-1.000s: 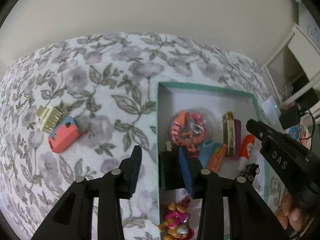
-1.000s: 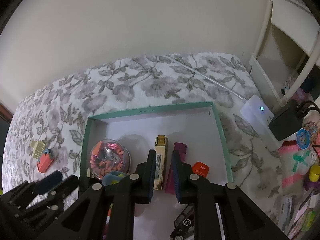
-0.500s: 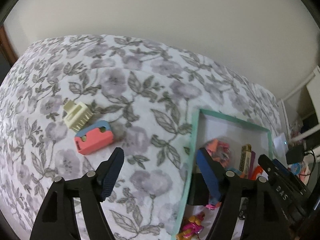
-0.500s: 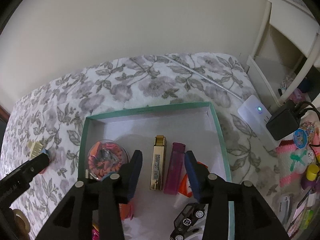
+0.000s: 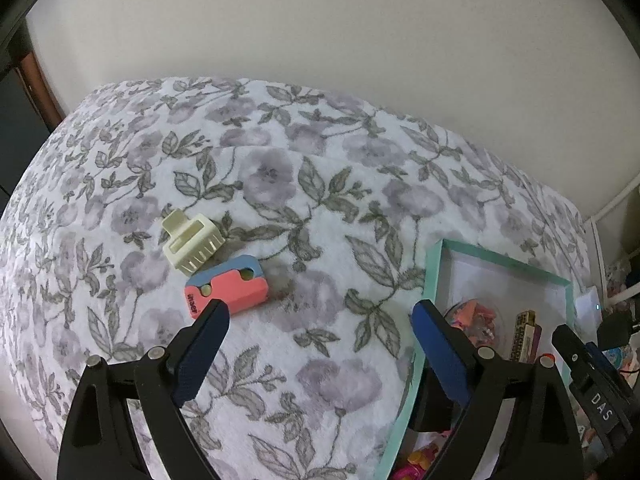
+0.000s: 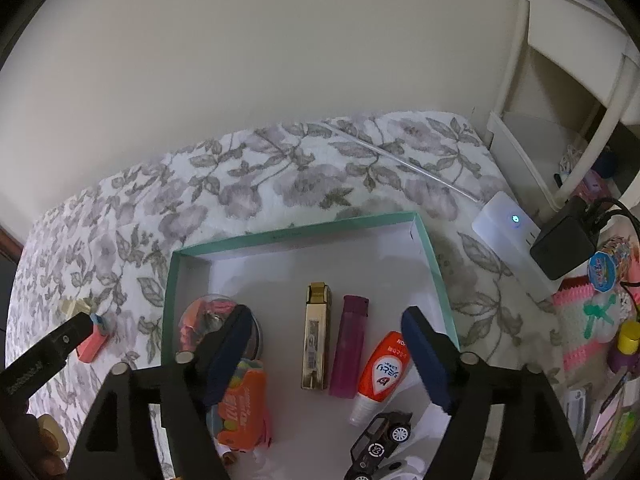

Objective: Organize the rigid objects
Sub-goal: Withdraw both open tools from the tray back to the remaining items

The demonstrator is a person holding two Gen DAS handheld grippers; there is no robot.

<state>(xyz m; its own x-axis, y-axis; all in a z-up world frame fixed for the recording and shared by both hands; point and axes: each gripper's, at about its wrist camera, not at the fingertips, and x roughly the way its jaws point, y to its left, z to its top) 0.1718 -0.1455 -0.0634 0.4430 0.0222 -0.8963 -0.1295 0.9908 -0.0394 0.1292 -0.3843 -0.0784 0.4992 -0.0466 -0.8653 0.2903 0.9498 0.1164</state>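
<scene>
Left wrist view: left gripper spread wide, holding nothing, over floral cloth; pink-and-blue eraser just beyond the left fingertip, touching cream clip; bare cloth between eraser and teal box at right, box cut off below. Right wrist view: right gripper gaping, empty, above the box; gold lighter, purple lighter, glue tube side by side; toy car partly cut off; round container half hidden by a finger.

Surface: I see a floral cloth | on it: cream clip touching pink-and-blue eraser | teal-rimmed box well to their right | white device, possibly a power strip, at right edge.
</scene>
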